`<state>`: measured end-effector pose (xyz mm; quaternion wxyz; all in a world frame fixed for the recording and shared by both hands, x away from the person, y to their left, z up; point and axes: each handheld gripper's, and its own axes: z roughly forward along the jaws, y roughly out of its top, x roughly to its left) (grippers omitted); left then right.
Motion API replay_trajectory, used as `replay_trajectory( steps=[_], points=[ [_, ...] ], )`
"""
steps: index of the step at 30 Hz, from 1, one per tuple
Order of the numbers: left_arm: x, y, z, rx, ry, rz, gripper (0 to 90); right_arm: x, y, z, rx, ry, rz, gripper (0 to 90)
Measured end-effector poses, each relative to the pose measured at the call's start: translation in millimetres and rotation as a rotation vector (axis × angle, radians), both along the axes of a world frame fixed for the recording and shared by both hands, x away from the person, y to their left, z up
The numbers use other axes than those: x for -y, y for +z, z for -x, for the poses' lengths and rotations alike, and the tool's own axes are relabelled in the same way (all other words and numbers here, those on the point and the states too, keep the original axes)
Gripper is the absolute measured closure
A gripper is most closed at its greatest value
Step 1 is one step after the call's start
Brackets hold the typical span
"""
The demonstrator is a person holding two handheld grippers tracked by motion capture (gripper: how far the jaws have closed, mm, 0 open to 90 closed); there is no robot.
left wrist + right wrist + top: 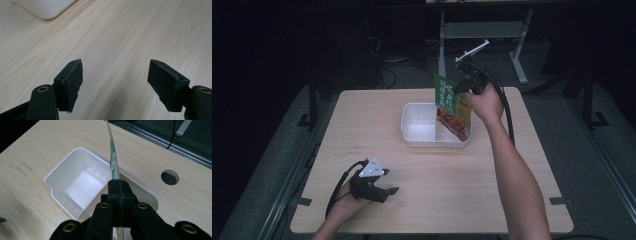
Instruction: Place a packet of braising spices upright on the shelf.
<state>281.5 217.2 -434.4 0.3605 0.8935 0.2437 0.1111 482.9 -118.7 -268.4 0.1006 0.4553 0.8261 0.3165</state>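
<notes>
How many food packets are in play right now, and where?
1. A green food packet hangs from the shut right gripper, its lower end inside the white bin. Nothing else lies in the bin's visible part; the packet hides some of its floor.

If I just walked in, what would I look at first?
Probably the bright green food packet, dangling over the right side of the white tub in the middle of the table. The right tool pinches its top edge. Nearer the front-left corner, the left tool rests with its jaws wide open.
</notes>
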Motion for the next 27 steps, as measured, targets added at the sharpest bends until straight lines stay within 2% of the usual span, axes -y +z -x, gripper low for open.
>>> replay_trajectory(
  steps=[19,27],
  points=[
    [1.4,-0.3,0.2,-0.001,-0.004,-0.006,27.8,17.4,-8.1,4.1,-0.007,-0.032,-0.021,88.0],
    [1.2,-0.2,0.2,-0.001,-0.004,-0.004,27.8,17.4,-8.0,5.4,-0.007,-0.027,-0.018,86.1]
  ],
)
